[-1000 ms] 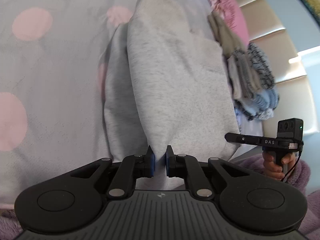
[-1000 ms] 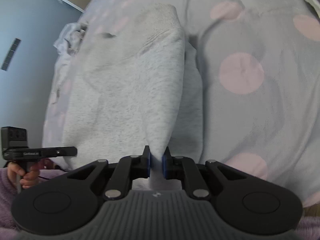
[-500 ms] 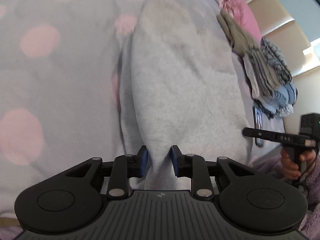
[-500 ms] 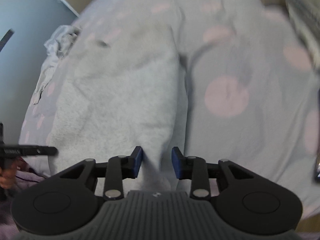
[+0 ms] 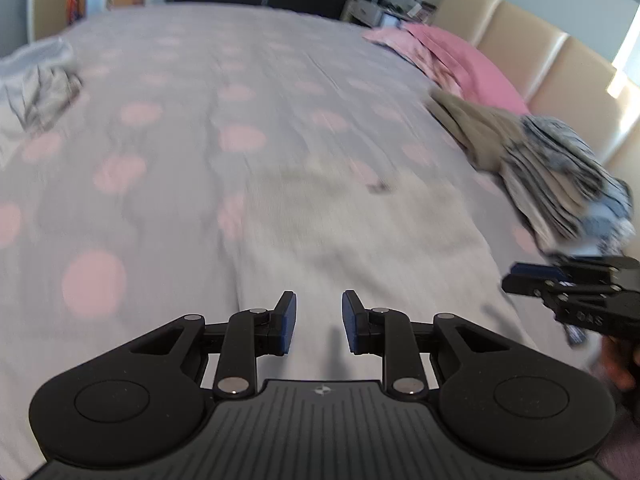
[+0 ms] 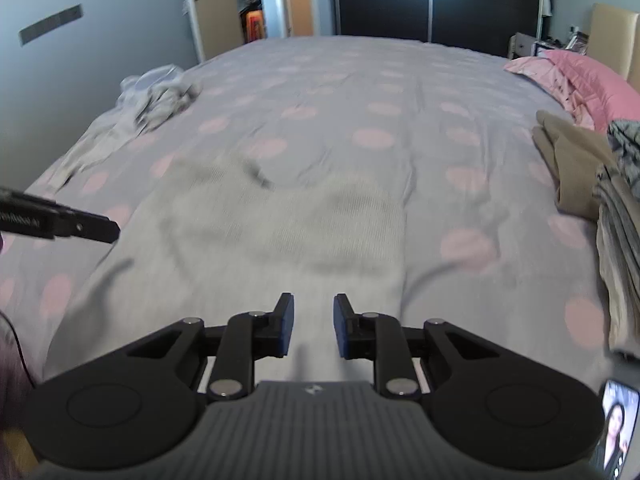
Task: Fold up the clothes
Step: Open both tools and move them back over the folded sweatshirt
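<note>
- The left gripper is hanging above the near edge of the bed, its blue pads standing apart with nothing between them.
- The right gripper is hanging likewise; its jaws are closing, yet a clear gap is showing between the pads and no cloth is lying in it.
- Neither gripper is touching the cloth below it.
- The grey garment is lying flat on the dotted bedcover just ahead of both grippers, folded into a rough rectangle, blurred in both views.
- In the left view the same garment is lying ahead and to the right of the pads.
- A stack of folded clothes is sitting at the right side of the bed, near a pink pillow.
- A crumpled heap of clothes is lying at the far left of the bed, well apart from the garment.
- A phone is showing in the right view's lower right corner.
</note>
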